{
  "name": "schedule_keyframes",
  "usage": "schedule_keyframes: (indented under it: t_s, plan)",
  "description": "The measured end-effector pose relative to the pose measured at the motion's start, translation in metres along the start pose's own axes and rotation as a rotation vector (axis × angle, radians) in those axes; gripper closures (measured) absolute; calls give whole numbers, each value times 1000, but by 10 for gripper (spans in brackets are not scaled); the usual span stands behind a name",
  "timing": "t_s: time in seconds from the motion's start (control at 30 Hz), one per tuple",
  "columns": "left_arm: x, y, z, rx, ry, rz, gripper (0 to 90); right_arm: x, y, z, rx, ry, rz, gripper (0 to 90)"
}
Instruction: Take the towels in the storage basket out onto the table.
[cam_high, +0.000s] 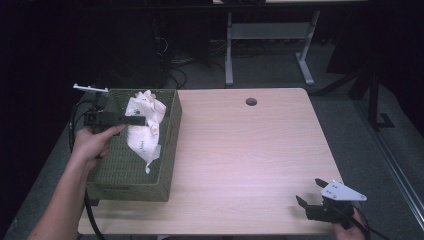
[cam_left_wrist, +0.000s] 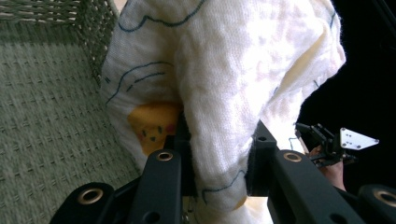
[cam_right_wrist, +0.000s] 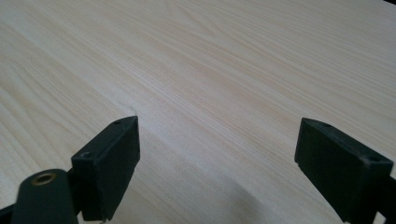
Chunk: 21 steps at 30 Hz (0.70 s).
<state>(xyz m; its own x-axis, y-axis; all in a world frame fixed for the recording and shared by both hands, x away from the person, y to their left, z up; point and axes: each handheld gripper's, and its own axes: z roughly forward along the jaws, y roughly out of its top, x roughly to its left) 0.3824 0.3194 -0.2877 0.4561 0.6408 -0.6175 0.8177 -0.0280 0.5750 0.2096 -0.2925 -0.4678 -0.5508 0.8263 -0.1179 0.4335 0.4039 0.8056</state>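
Observation:
A white cloth (cam_high: 144, 125) with blue lines and yellow cartoon prints hangs crumpled over the green woven basket (cam_high: 170, 150) at the table's left. My left gripper (cam_high: 141, 120) is shut on the cloth (cam_left_wrist: 219, 93), whose folds bulge between the two black jaws; the gripper (cam_left_wrist: 218, 156) holds it just above the basket floor (cam_left_wrist: 46, 121). My right gripper (cam_high: 311, 192) rests near the table's front right corner, open, with nothing between its fingers. In the right gripper view the gripper (cam_right_wrist: 217, 140) has bare wood between its spread jaws.
The light wooden table (cam_high: 250, 150) has a round cable hole (cam_high: 251, 101) near its far edge. Beyond the table stand a grey desk frame (cam_high: 270, 35) and dark equipment with cables. The basket takes up the table's left side.

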Motion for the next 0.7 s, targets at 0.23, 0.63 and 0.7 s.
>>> schedule_keyframes:
  t_s: [0.23,0.63,0.7]
  plan:
    - [-10,3,7,12,-16,17,716,0,0,-1,1,-1,4,137]
    - [-23,6,18,31,-33,46,716,0,0,-1,0,-1,-1,137]
    - [-28,8,21,35,-41,56,716,1,0,0,-2,-1,-6,137]
